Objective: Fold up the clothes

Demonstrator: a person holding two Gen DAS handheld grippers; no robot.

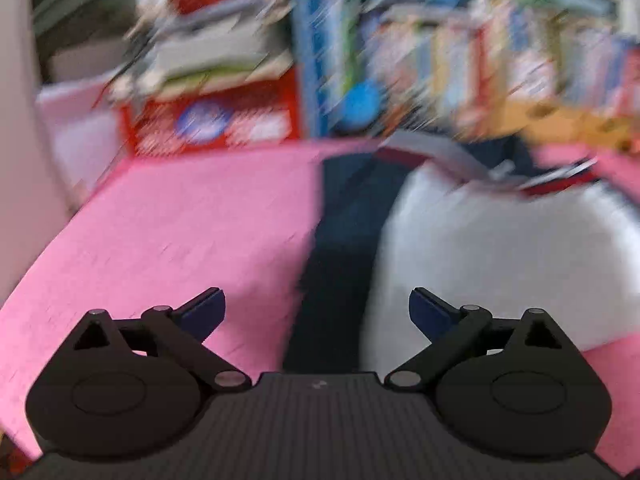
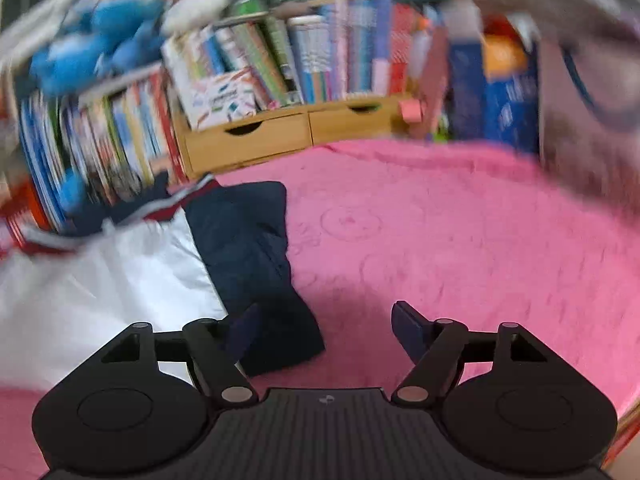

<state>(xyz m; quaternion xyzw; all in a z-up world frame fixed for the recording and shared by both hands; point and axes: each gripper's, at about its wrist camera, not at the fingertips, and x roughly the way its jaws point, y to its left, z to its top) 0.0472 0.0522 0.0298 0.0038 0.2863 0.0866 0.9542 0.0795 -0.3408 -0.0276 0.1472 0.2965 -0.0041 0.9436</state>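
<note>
A jacket with a white body (image 1: 500, 248) and navy sleeves lies on a pink cover (image 1: 180, 220); a red-and-white striped collar shows at its far end. In the left wrist view one navy sleeve (image 1: 344, 232) runs along the body's left side. My left gripper (image 1: 317, 300) hovers open over the sleeve's near part, with nothing between its fingers. In the right wrist view the other navy sleeve (image 2: 248, 248) lies beside the white body (image 2: 120, 272). My right gripper (image 2: 328, 312) is open, its left finger over the cuff end and its right finger over bare pink cover (image 2: 440, 240).
Both views are motion-blurred. A row of books (image 2: 280, 52) stands on wooden drawers (image 2: 248, 140) along the far edge, with a blue plush toy (image 2: 92, 40) to the left. A red box (image 1: 212, 120) stands at the back left. A grey bag (image 2: 592, 100) is at the right.
</note>
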